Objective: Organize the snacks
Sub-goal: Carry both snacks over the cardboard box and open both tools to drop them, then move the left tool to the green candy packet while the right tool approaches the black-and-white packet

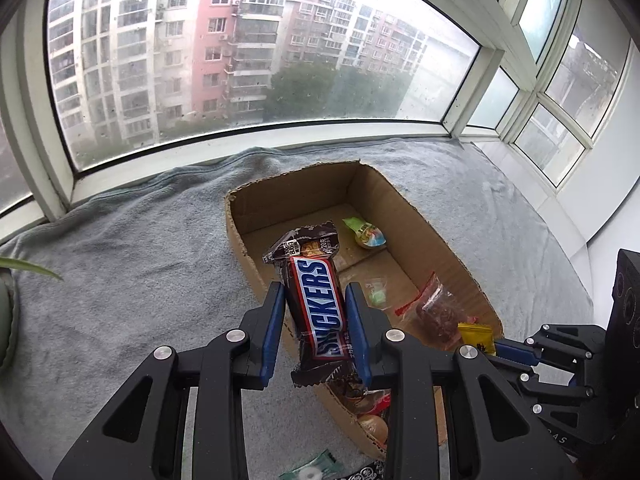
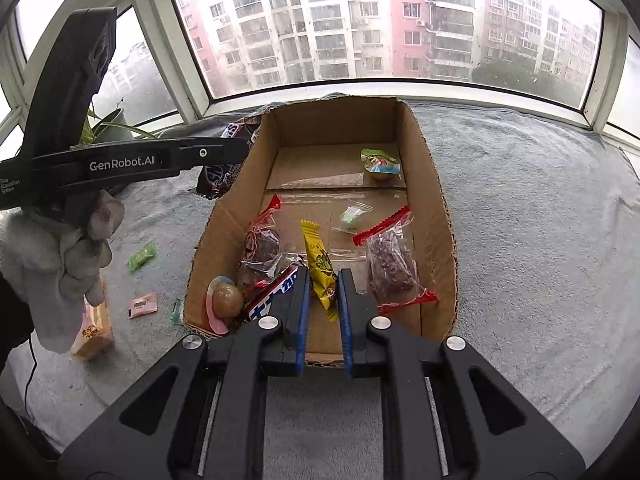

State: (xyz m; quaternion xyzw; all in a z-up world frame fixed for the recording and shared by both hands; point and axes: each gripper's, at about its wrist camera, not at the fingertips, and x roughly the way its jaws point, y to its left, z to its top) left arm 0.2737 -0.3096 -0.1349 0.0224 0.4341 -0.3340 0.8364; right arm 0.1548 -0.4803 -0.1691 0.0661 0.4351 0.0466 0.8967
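My left gripper (image 1: 314, 292) is shut on a Snickers bar (image 1: 318, 304) and holds it in the air over the left wall of an open cardboard box (image 1: 288, 196). The box (image 2: 432, 184) holds several snacks: a green jelly cup (image 2: 380, 164), a red-sealed clear packet (image 2: 392, 264), a second clear packet (image 2: 262, 248), another Snickers (image 2: 276, 292). My right gripper (image 2: 323, 274) is shut on a yellow candy packet (image 2: 320, 268) low inside the near end of the box. The left gripper (image 2: 224, 152) also shows in the right wrist view, left of the box.
The box sits on a grey towel (image 2: 540, 220) on a window sill. Loose snacks lie left of the box: a green candy (image 2: 141, 256), a pink candy (image 2: 142, 305), an orange packet (image 2: 94, 328). A potted plant (image 2: 108, 124) stands at the far left.
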